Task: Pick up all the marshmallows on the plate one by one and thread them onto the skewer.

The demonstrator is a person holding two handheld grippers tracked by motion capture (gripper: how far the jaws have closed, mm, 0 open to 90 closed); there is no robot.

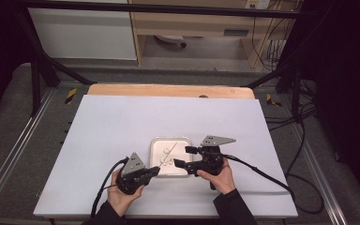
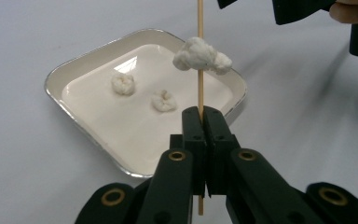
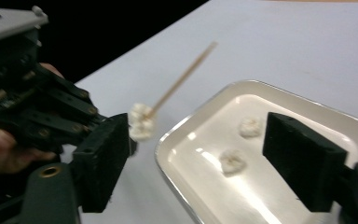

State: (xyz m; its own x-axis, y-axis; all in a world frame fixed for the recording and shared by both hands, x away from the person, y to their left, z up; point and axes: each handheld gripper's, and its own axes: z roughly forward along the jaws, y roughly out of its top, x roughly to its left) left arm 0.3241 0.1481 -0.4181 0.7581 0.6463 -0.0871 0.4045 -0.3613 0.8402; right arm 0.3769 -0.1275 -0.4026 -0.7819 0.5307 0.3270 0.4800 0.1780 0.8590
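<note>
The left gripper (image 2: pixel 204 114) is clamped on a thin wooden skewer (image 2: pixel 199 70) with a lumpy white puff (image 2: pixel 200 55) threaded on it, above the glossy square white tray (image 2: pixel 74 67). The right gripper (image 3: pixel 193 154) stands wide, empty. Two more puffs (image 2: pixel 123 84) lie in the tray on the white desk (image 1: pixel 122 122).

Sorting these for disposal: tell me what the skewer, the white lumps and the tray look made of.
Skewer: likely bamboo or wood, thin, tan, matte.
Lumps: soft, fluffy, matte white, perhaps marshmallow or cotton; unclear.
Tray: glossy white inside, silvery rim, probably enamelled or coated metal, possibly plastic.
</note>
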